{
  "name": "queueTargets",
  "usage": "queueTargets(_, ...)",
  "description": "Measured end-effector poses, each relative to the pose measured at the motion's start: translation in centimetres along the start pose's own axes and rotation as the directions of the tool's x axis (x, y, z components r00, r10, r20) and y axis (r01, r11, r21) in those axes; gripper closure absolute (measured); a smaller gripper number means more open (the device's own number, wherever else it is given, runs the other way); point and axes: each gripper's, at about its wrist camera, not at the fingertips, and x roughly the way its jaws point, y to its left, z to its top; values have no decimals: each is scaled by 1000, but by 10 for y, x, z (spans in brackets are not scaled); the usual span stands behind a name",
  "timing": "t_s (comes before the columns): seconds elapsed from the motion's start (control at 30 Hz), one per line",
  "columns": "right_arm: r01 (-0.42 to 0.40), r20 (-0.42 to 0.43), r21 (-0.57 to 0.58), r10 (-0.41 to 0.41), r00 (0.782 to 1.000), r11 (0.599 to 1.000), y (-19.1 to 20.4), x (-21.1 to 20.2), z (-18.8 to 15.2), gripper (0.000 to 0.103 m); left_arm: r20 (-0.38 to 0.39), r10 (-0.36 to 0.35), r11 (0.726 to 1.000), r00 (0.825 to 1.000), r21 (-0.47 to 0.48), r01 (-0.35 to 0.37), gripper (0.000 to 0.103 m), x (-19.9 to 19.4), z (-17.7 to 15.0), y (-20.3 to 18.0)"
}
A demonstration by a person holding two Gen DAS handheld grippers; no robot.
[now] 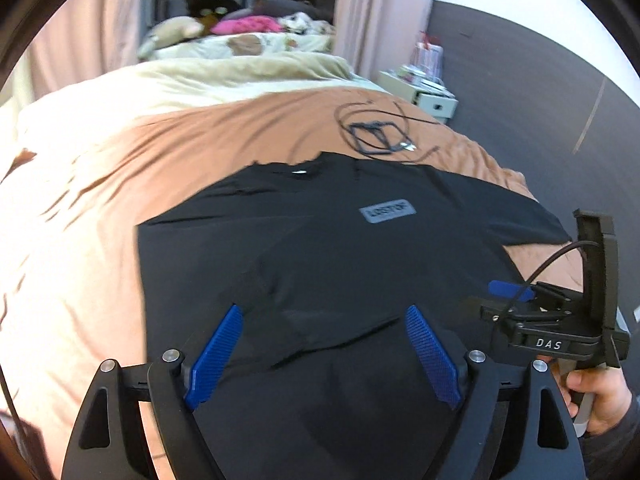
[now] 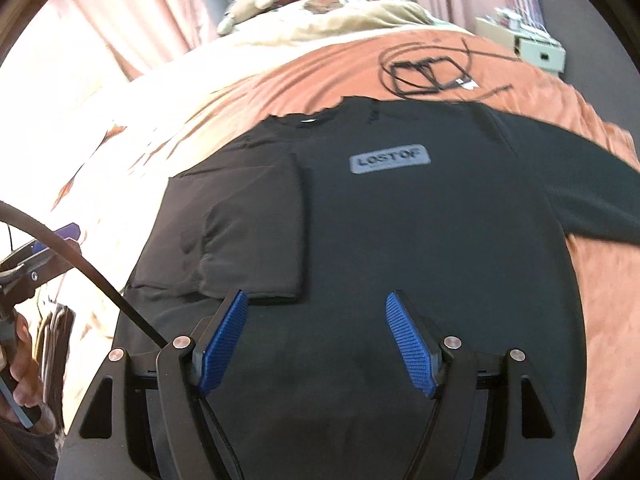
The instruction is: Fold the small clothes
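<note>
A black T-shirt [image 1: 320, 248] [image 2: 420, 240] with a grey label [image 1: 387, 214] [image 2: 390, 160] lies flat on the brown bedspread [image 1: 160, 160] [image 2: 320, 76]. In the right wrist view one sleeve [image 2: 248, 232] is folded inward over the body on the left, while the other sleeve spreads out to the right. My left gripper [image 1: 324, 312] hangs open over the shirt's lower part, with nothing between its blue pads. My right gripper [image 2: 317, 298] is also open above the lower middle of the shirt, just below the folded sleeve's hem. Each gripper shows at the edge of the other's view [image 1: 510, 292] [image 2: 52, 240].
A coiled black cable [image 1: 376, 136] [image 2: 424, 72] lies on the bedspread beyond the collar. A cream blanket [image 1: 200, 80], plush toys and a pink item sit at the bed's far end. A white drawer unit [image 1: 432, 100] [image 2: 540, 52] stands by the dark wall on the right.
</note>
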Motion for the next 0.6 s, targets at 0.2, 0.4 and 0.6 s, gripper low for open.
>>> queueTargets(0.2, -12, -9, -94, 11, 1000, 996, 36, -6, -1, 32, 21, 75, 996, 997, -50, -74, 17, -26, -16, 32)
queueTargets(0.4, -30, -37, -174, 24, 999, 984, 74, 7, 1, 32, 13, 125, 986, 992, -114, -122, 19, -36, -33, 67)
queueTargets(0.6, -50, -77, -249, 32, 997, 967, 114, 35, 4, 32, -1, 157, 972, 988, -176, -155, 28, -36, -52, 102)
